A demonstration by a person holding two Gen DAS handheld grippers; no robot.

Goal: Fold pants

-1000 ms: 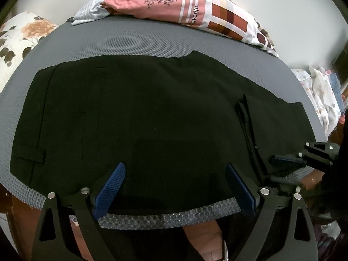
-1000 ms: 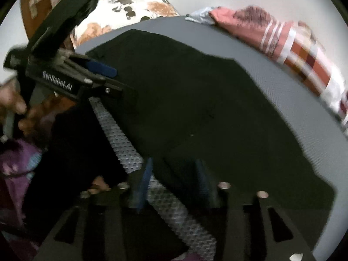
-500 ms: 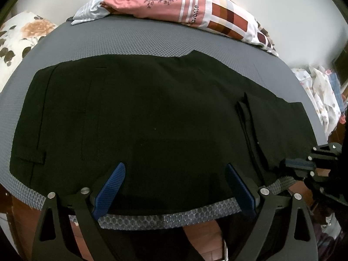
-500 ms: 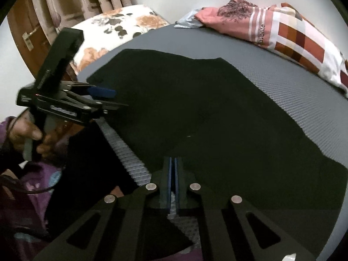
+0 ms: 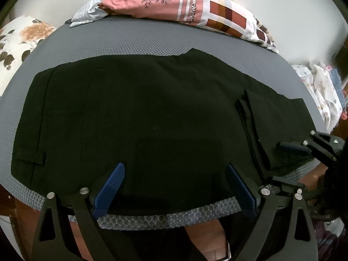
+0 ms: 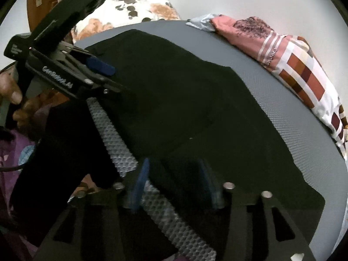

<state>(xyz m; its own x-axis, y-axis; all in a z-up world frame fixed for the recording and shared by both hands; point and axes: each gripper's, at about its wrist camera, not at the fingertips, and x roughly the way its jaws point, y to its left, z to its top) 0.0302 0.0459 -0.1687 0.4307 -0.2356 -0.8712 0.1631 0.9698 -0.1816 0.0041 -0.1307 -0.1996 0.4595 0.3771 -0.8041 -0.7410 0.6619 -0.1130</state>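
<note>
Grey mesh-covered mattress against a pale wall, filling most of both views. Spread flat across it, black pants: waistband end toward the left edge in the left wrist view, legs running toward the right edge, with a folded-over hem section lying on top near that right end. Near long side of the pants reaching almost to the front edge of the mattress, a strip of bare mesh showing below it.

Low over that front edge, left gripper, blue fingers spread wide, nothing between them but the flat cloth beneath; contact with the cloth cannot be told. Off at the front right corner, right gripper, seen from the side, one finger above the hem end of the pants and the other below the mattress edge. From its own blurred view, right gripper with jaws parted, having just been opening, dark cloth and the mesh edge lying between the fingers, pads not pressing on it.

Along the far edge, pink and checked bedding, bunched. At the far left corner, floral pillow. Beyond the right edge, pale printed fabric. Seen in the right wrist view: hand gripping the left tool's handle, wooden door behind.
</note>
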